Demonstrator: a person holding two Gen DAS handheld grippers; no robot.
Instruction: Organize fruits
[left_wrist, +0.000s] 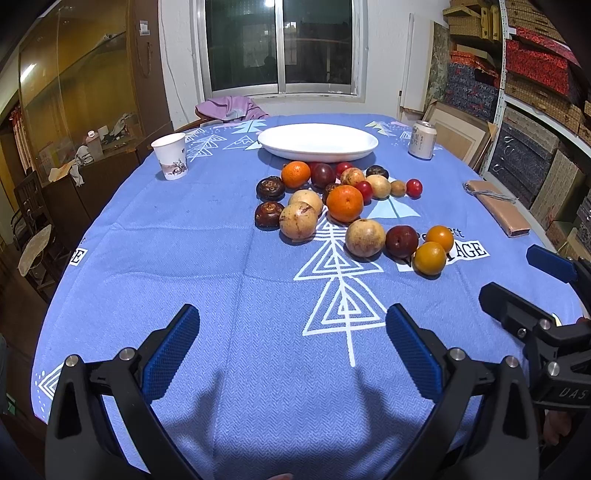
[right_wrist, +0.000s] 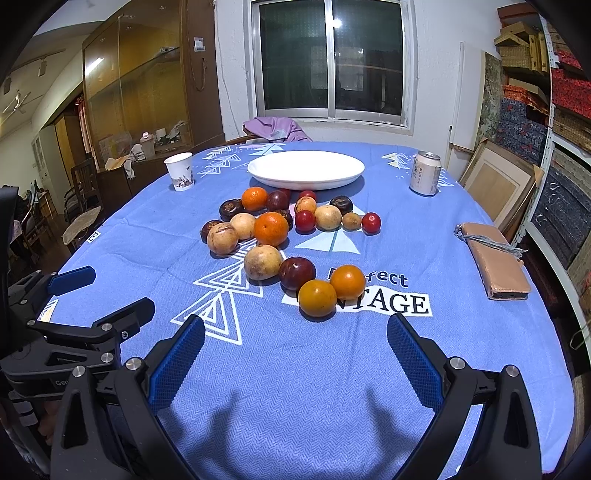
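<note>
From the left wrist, the left gripper (left_wrist: 291, 339) hovers over the blue woven cloth of the worktop (left_wrist: 184, 258), its ribbed blue fingers (left_wrist: 173, 350) spread wide with nothing between them. The fruit pile (left_wrist: 343, 206) lies loose on the cloth just in front of the white oval dish (left_wrist: 317, 142), which holds nothing. Smooth oranges, dull tan round fruits, glossy dark plums and small red ones sit mixed, several touching. A paper cup (left_wrist: 170, 156) stands left of the dish, a drinks can (left_wrist: 423, 140) to its right.

From the right wrist, the right gripper (right_wrist: 295, 343) also has its fingers apart and empty, pointing at the nearest orange fruit (right_wrist: 317, 297), which touches a second orange (right_wrist: 347, 281) and a dark plum (right_wrist: 296, 273), all well short of the dish (right_wrist: 306, 170). A tan wallet (right_wrist: 495, 258) lies far right.

Sorting looks unstarted. The next move likely calls for closing gently on one round, roll-prone fruit without nudging its neighbours.
</note>
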